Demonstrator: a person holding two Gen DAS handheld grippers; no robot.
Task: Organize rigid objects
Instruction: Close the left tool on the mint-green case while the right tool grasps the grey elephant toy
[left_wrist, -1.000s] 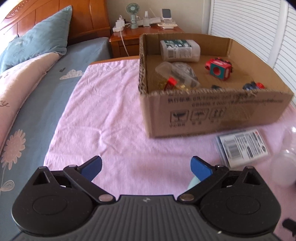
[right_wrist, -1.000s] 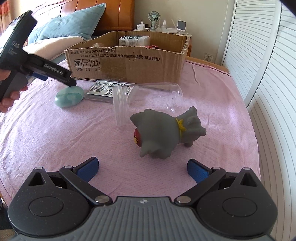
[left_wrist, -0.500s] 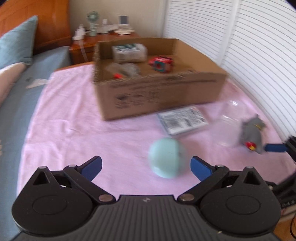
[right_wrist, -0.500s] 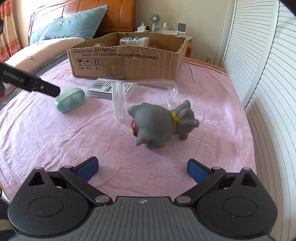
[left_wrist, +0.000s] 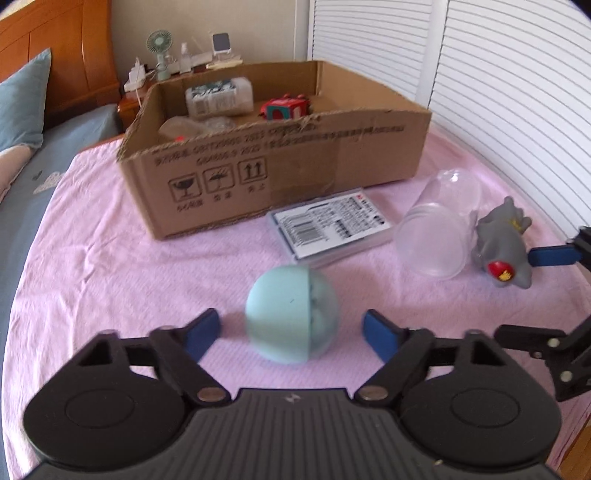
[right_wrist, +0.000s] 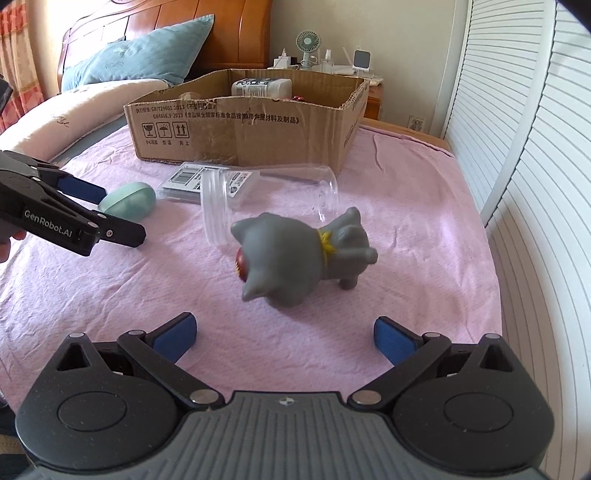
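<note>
Egg-shaped case (left_wrist: 291, 314) lies on the pink cloth (left_wrist: 110, 258) between the left gripper's (left_wrist: 291, 330) closing jaws, pads not touching, seam pointing away. Right gripper (right_wrist: 284, 338) gapes wide, empty.

The box (left_wrist: 280, 158) print is blurred; its wall hides most contents. At 9 o'clock, the frame cuts off the hand (right_wrist: 7, 243).

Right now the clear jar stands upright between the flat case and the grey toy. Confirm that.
Not quite. The clear jar is not upright: it lies on its side on the pink cloth, as the right wrist view shows. The rest holds: it is between the flat case and the grey toy.
</note>
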